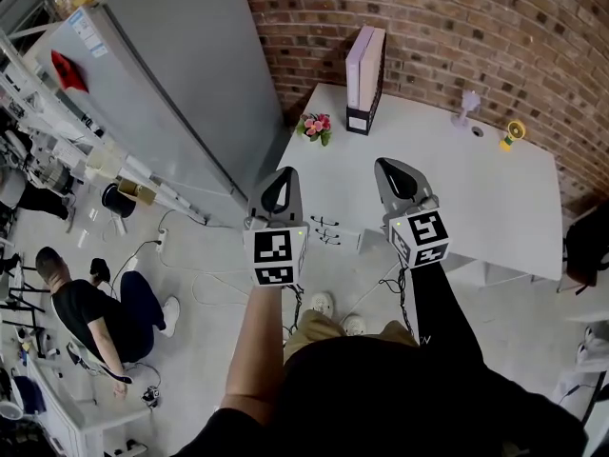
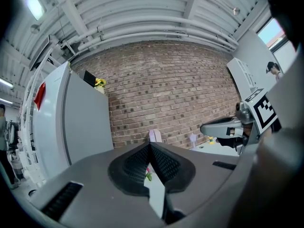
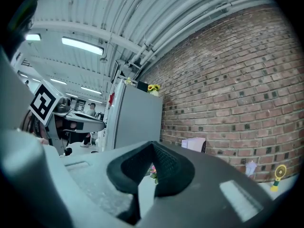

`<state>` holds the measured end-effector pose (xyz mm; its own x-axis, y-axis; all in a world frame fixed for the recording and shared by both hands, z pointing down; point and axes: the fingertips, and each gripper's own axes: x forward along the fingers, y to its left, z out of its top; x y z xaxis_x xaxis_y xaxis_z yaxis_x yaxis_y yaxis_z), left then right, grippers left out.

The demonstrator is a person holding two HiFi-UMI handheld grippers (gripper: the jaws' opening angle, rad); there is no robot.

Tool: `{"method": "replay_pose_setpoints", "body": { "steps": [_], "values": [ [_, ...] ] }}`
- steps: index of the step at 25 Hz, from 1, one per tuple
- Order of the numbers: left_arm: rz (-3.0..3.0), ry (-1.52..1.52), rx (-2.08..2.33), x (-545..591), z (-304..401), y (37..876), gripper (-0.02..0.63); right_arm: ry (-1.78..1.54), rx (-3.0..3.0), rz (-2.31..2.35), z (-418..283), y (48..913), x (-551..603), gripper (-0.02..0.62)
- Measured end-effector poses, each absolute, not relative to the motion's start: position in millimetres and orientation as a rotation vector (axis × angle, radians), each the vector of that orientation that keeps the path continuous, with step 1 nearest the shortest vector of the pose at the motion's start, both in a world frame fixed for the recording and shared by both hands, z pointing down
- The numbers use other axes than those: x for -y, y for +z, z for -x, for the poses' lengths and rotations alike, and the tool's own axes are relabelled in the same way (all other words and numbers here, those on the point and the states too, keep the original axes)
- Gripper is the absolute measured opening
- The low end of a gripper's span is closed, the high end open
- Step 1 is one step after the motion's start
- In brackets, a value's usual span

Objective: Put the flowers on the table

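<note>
Our left gripper [image 1: 283, 181] and right gripper [image 1: 392, 171] point level, side by side, both clenched on nothing. Beyond them the flowers [image 1: 316, 126] sit at the left edge of the table [image 1: 476, 188], just beside a box [image 1: 365, 65] against the brick wall [image 1: 447, 17].

Seen from your head, both arms reach forward from your body at 6 o'clock, side by side and slightly apart. Your left gripper [image 1: 284, 172] points toward 12 o'clock, with its marker cube [image 1: 276, 257] at the wrist end, ahead of a bare forearm [image 1: 253, 346]. Your right gripper [image 1: 384, 164] leans toward 11 o'clock, ahead of a dark sleeve [image 1: 442, 312]. Both grippers are held level (neither dips). In each gripper view the jaws meet at their tips, with nothing clamped between them.
</note>
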<state>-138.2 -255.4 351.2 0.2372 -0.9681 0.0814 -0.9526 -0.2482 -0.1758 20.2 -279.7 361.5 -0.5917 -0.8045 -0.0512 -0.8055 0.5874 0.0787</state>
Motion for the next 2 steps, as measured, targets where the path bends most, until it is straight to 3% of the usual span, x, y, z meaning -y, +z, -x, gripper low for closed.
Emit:
{"method": "replay_pose_setpoints", "body": {
  "steps": [2],
  "values": [
    [2.395, -0.266, -1.873, 253.5, 140.9, 350.4, 0.009, 0.147, -2.788, 1.415, -18.6, 361.0, 277.6, 0.0]
  ]
}}
